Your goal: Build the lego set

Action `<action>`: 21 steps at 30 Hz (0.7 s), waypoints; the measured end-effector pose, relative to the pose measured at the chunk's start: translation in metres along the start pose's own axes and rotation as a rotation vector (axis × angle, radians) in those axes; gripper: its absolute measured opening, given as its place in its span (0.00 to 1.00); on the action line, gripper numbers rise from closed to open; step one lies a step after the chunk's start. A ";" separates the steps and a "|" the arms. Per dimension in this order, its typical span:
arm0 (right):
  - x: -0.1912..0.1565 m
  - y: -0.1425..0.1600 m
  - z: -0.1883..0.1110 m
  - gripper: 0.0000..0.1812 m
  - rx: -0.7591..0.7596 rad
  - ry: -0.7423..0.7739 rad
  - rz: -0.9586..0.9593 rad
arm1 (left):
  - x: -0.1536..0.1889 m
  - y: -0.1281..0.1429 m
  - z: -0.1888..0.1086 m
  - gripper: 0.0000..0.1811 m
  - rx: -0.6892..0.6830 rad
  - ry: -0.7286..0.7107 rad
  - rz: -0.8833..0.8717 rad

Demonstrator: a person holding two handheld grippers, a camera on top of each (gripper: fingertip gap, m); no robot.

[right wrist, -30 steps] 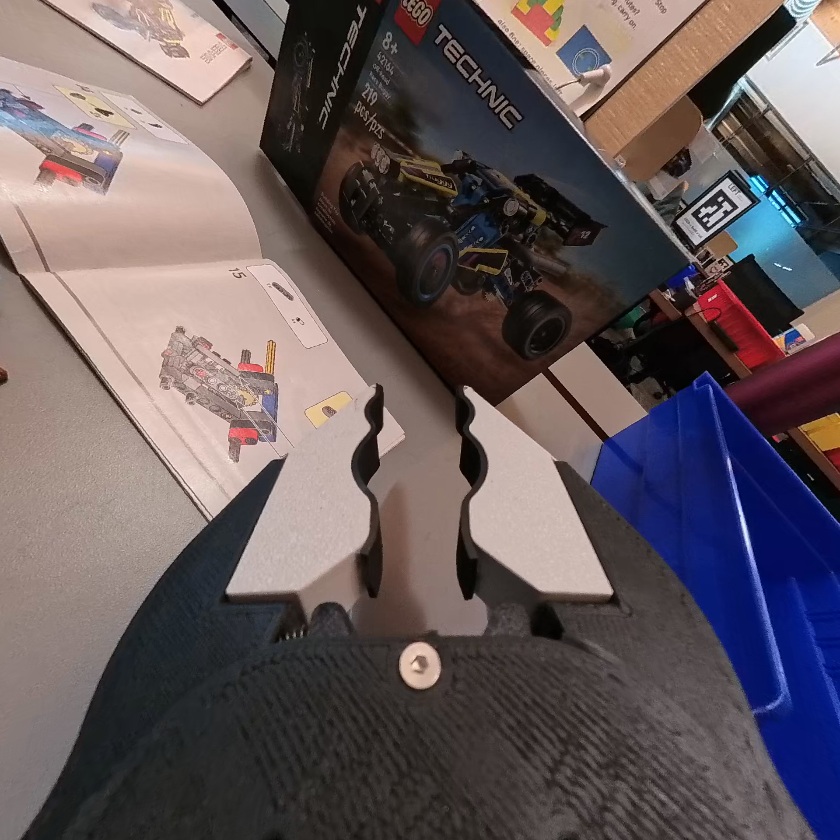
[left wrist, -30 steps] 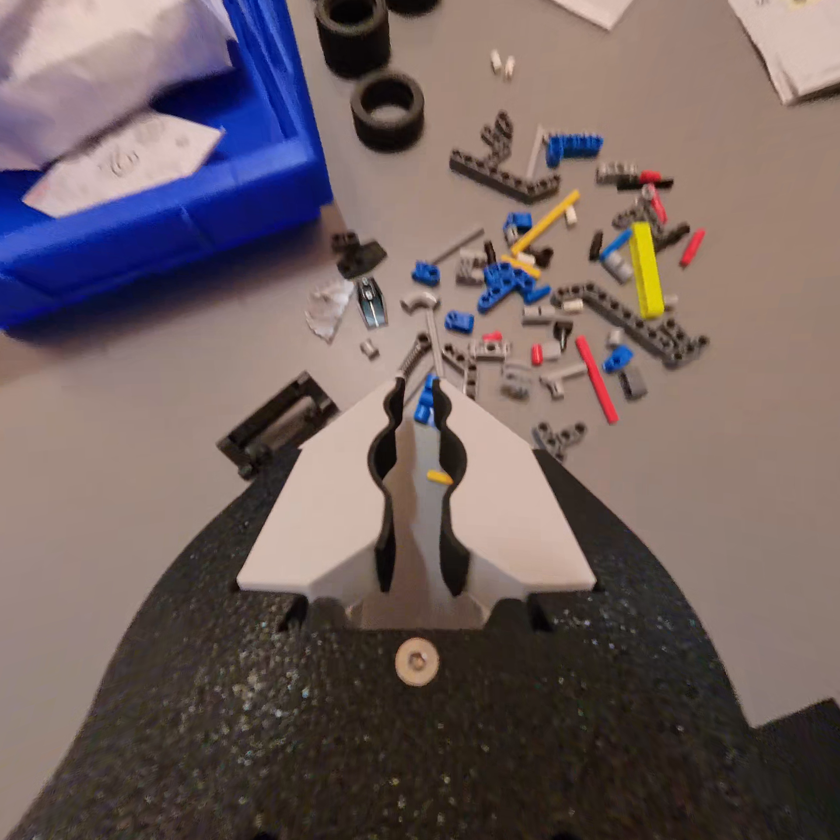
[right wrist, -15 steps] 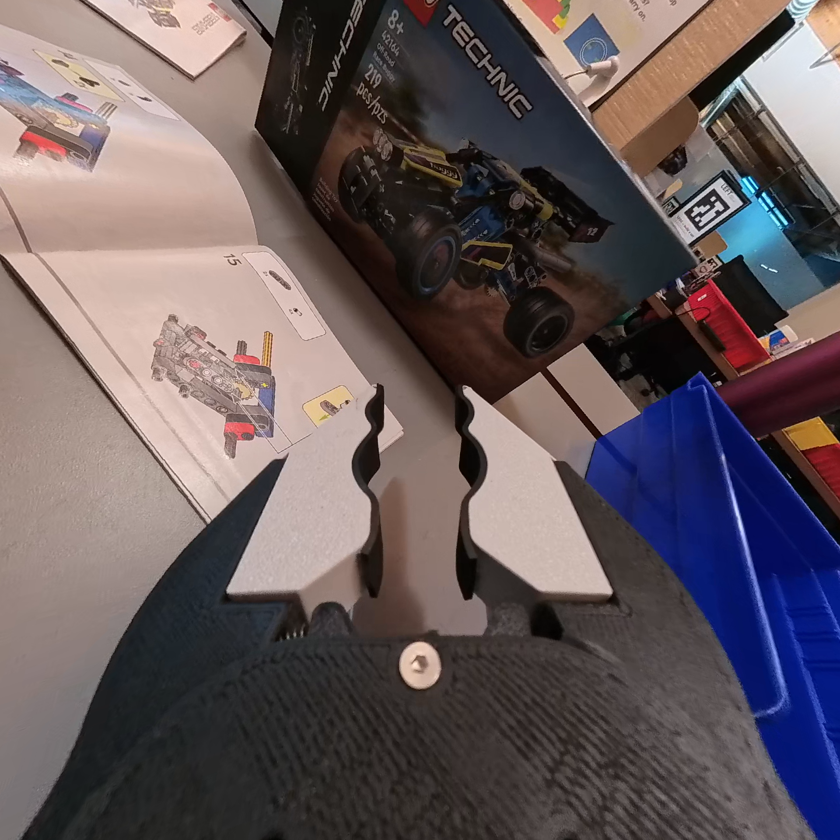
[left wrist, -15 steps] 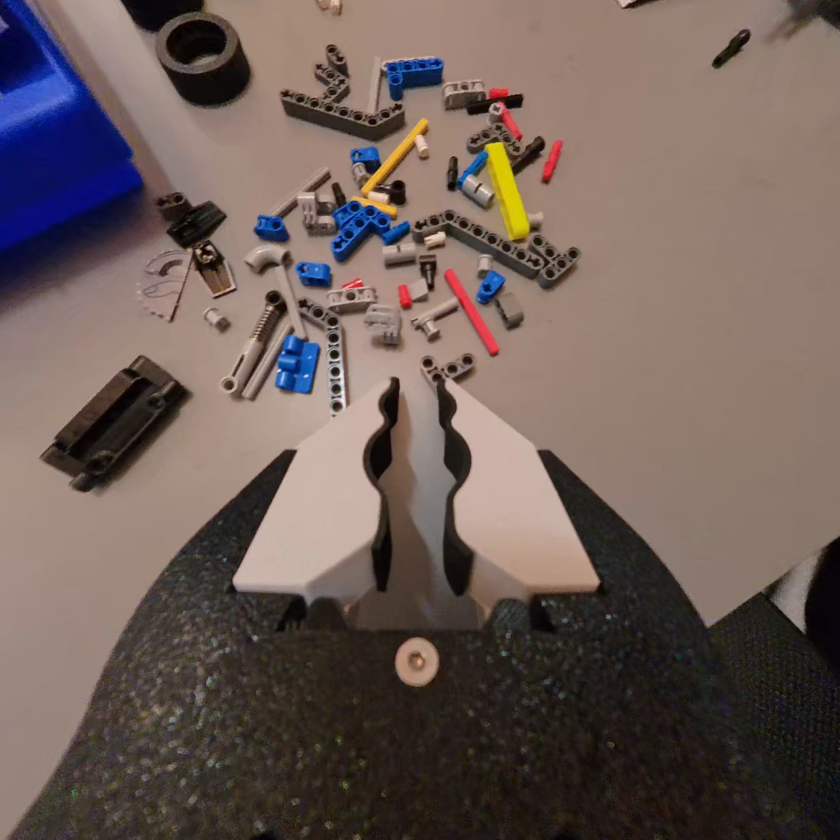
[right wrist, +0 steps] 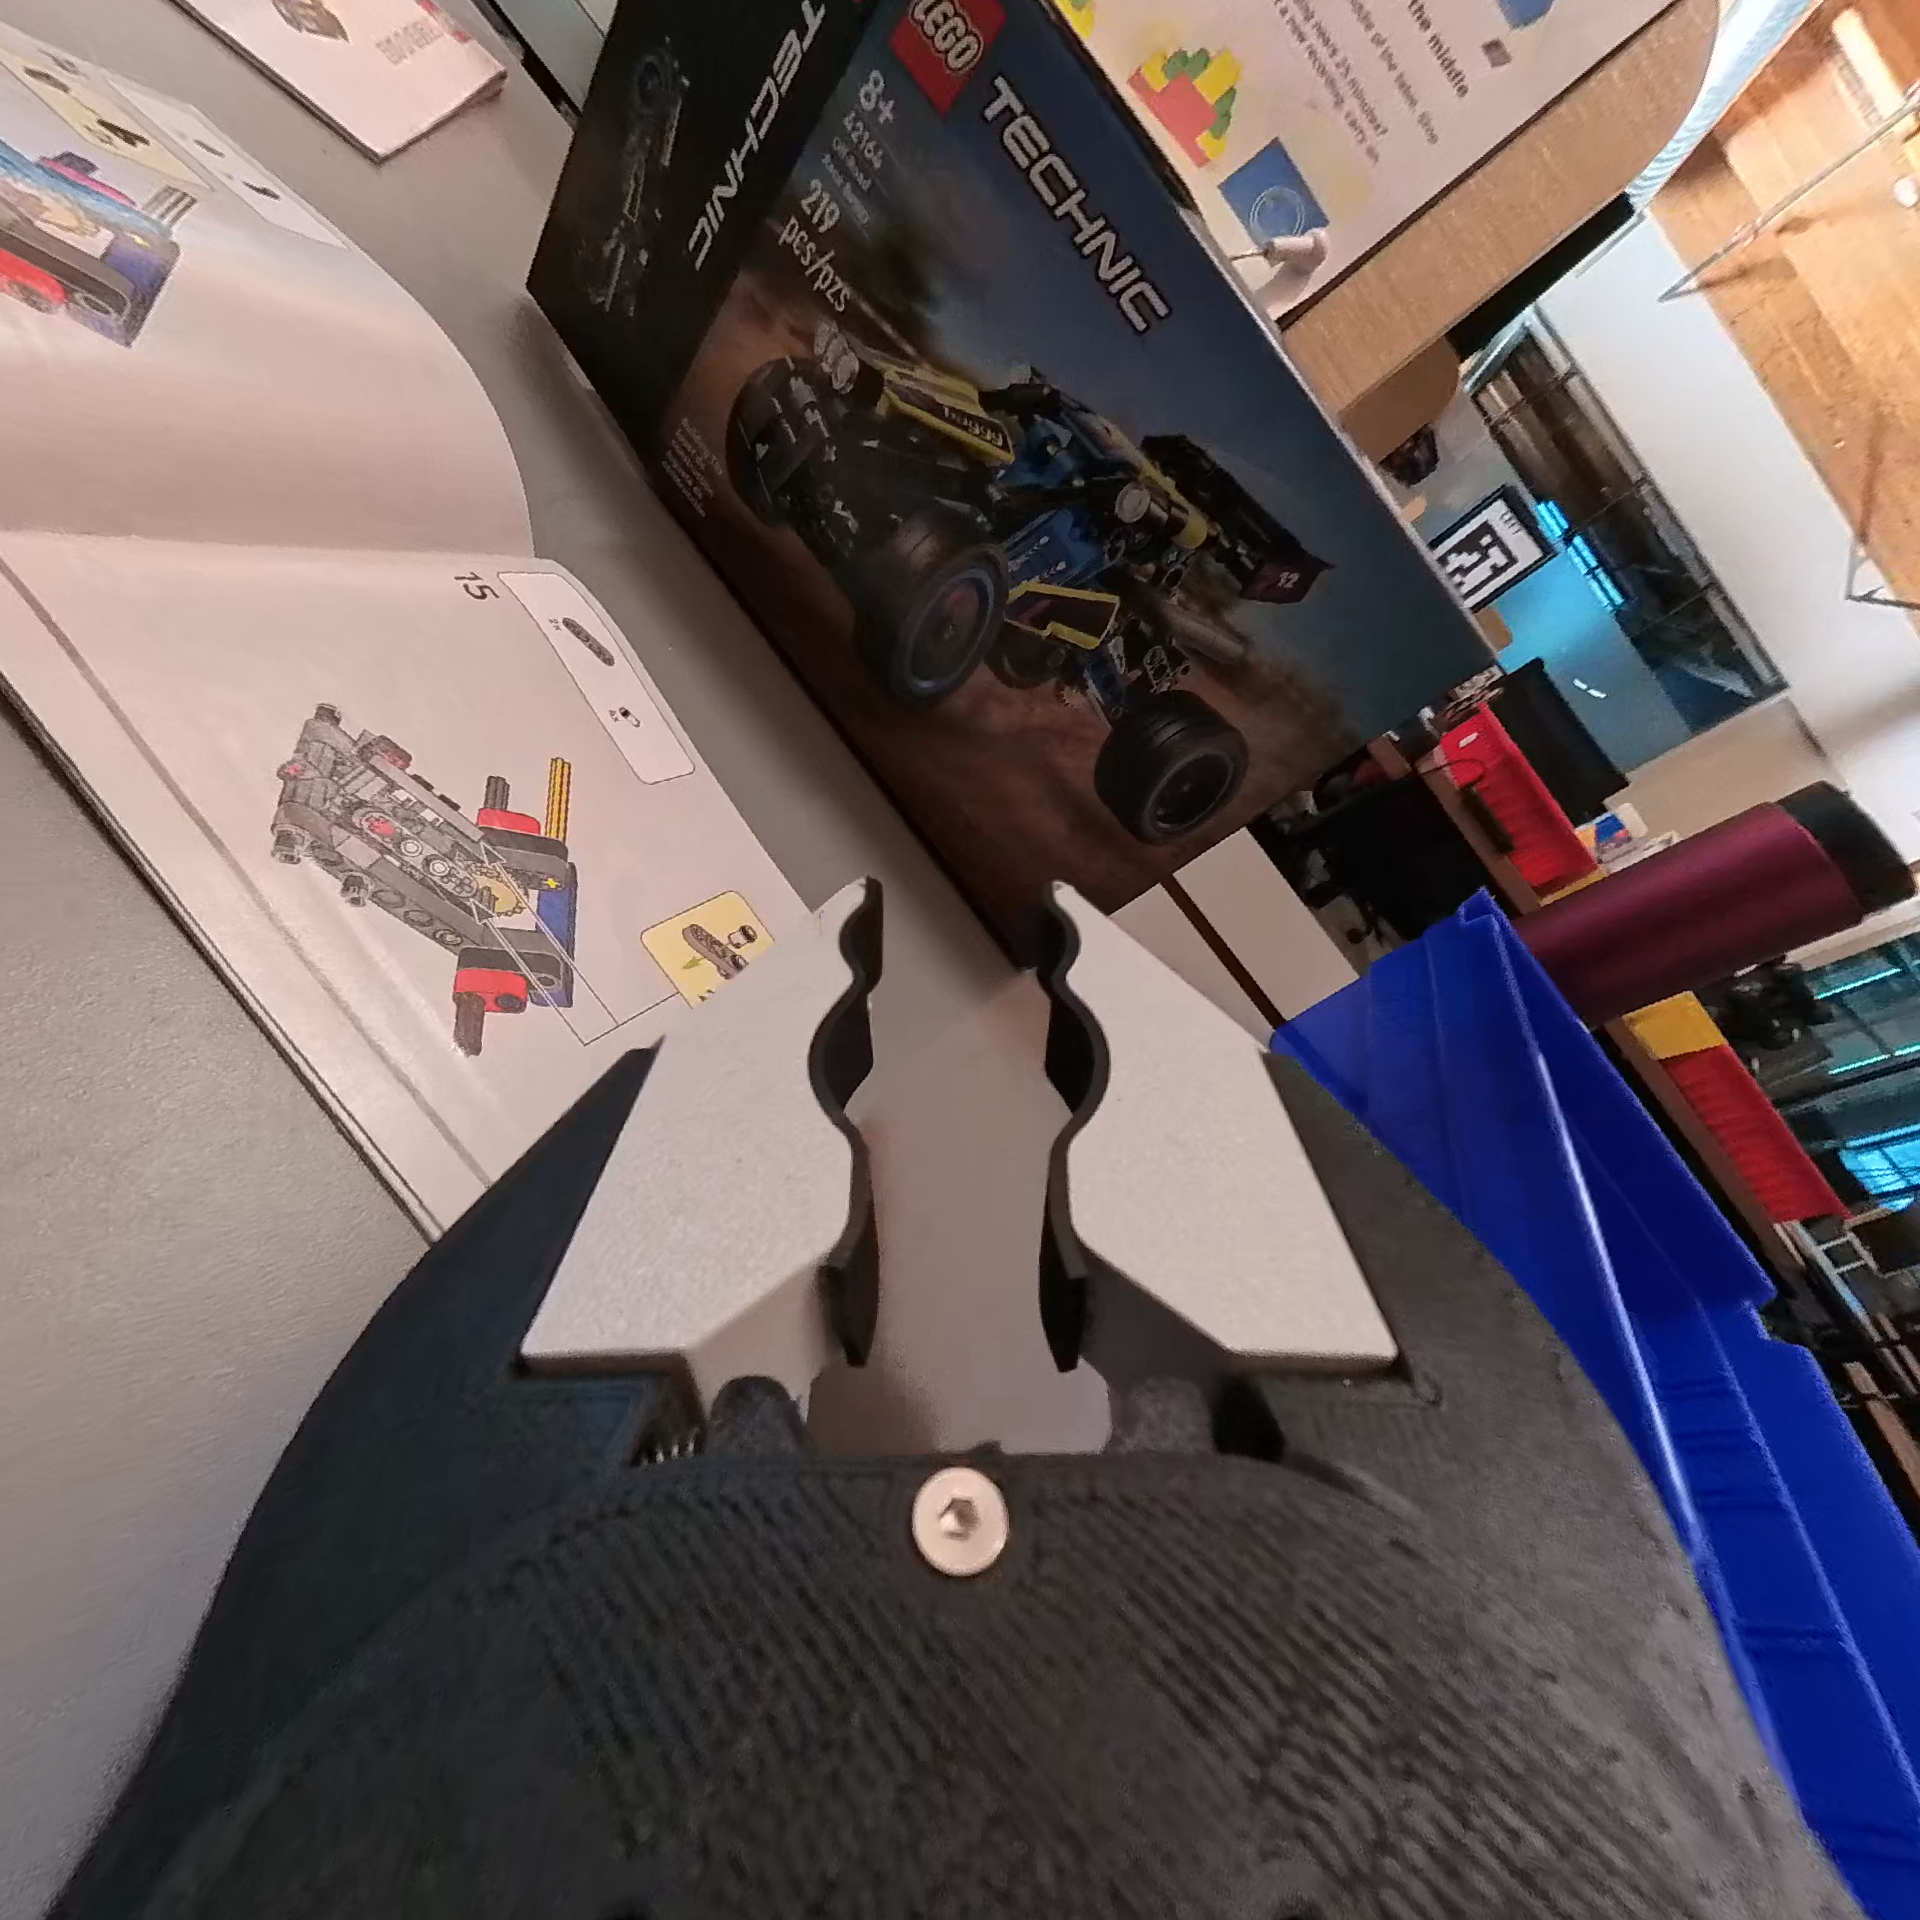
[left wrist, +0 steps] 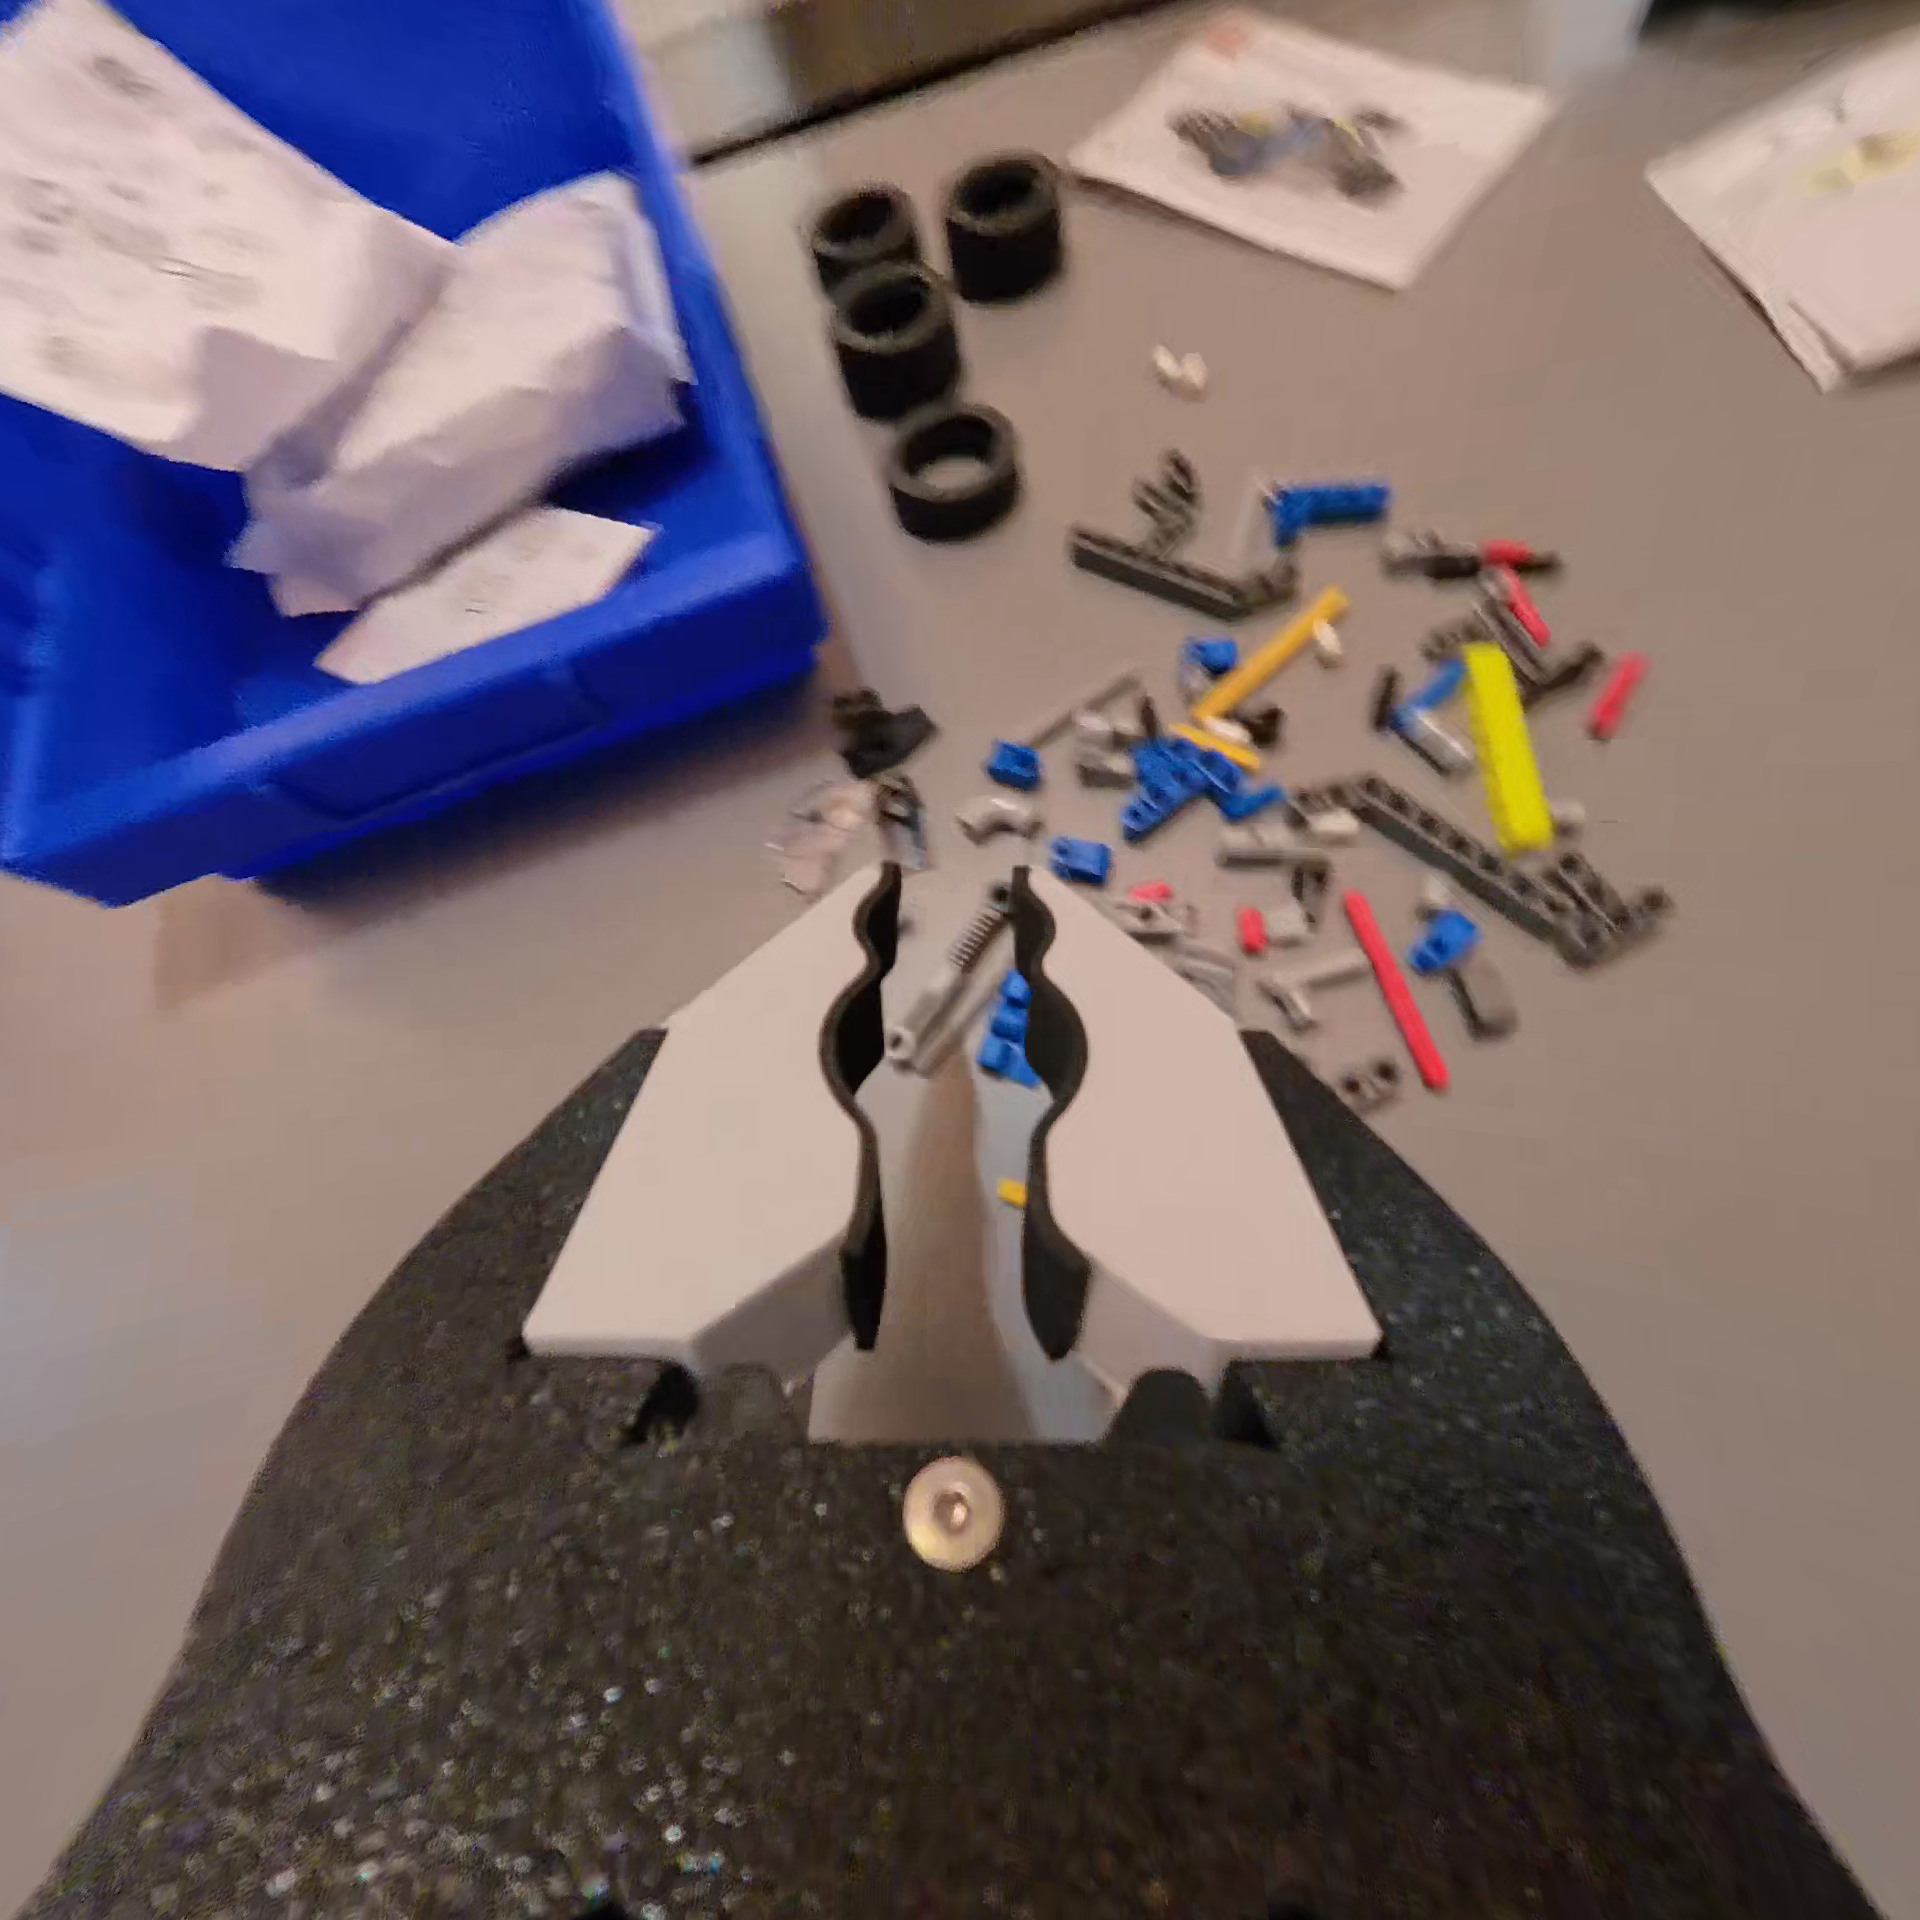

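Loose Lego Technic parts lie scattered on the grey table: a yellow beam, a red axle, dark grey beams, blue connectors. My left gripper is open and empty, hovering over the pile's near left edge. A grey spring shock absorber and a blue piece show on the table between its fingers. Several black tyres lie beyond. My right gripper is open and empty, low over the table by the open instruction booklet.
A blue bin with white paper bags stands left of the pile. Booklets lie at the back. In the right wrist view the set's box stands ahead and a blue bin is at the right. My hands' fingertips stand some 55 cm from each other. The red axle is about 9 cm from my left fingertips and 45 cm from my right.
The left gripper swung back left towards the blue bin, now over the pile's near edge, and its jaws stand a little wider. The right gripper has barely moved.
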State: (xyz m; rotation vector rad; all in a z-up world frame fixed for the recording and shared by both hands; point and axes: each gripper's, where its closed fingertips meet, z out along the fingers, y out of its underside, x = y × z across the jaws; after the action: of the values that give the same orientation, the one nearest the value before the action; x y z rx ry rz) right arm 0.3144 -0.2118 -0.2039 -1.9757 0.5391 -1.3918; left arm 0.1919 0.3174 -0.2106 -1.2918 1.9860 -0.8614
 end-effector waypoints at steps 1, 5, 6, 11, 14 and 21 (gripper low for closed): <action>0.001 0.000 0.000 0.15 0.001 0.009 -0.005 | -0.011 -0.006 0.000 0.13 0.036 -0.029 -0.042; 0.002 0.001 0.001 0.15 -0.004 0.037 -0.039 | -0.046 -0.014 -0.001 0.21 0.110 -0.116 -0.098; 0.003 0.001 0.001 0.15 -0.004 0.045 -0.051 | -0.053 -0.012 -0.001 0.20 0.098 -0.141 -0.082; 0.004 0.001 0.002 0.15 -0.006 0.077 -0.094 | -0.059 0.002 0.010 0.15 -0.029 -0.115 -0.017; 0.005 0.001 0.003 0.15 -0.005 0.092 -0.109 | -0.042 0.007 0.022 0.11 -0.095 -0.008 0.065; 0.005 0.002 0.004 0.15 -0.013 0.100 -0.132 | -0.032 -0.002 0.048 0.12 -0.135 0.057 -0.005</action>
State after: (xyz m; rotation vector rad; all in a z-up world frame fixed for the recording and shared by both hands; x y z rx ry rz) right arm 0.3200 -0.2155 -0.2032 -1.9904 0.4705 -1.5787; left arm 0.2411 0.3377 -0.2336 -1.3613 2.1172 -0.7863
